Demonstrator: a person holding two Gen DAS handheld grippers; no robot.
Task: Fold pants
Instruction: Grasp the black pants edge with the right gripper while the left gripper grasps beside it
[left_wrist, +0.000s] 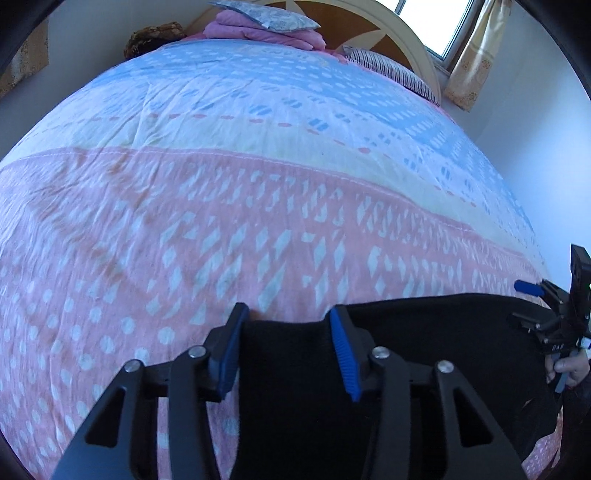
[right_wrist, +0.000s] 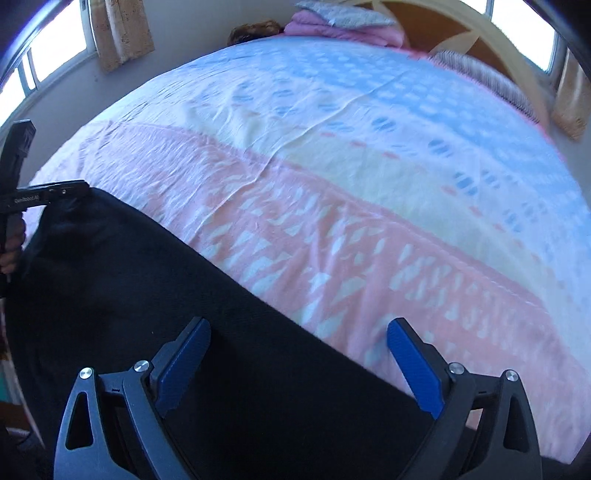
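A bed (left_wrist: 258, 155) under a pink-and-blue quilt (left_wrist: 229, 221), curved headboard (left_wrist: 402, 40), daylit window (left_wrist: 428, 18), yellow curtain (left_wrist: 476, 51), white walls.

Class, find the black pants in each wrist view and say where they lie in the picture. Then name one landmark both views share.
Left wrist view: the pants fill the bottom centre and right, running between the left tool fingers.
Right wrist view: the pants fill the lower left, under the right tool.
Shared landmark: the pink folded bedding at the headboard.
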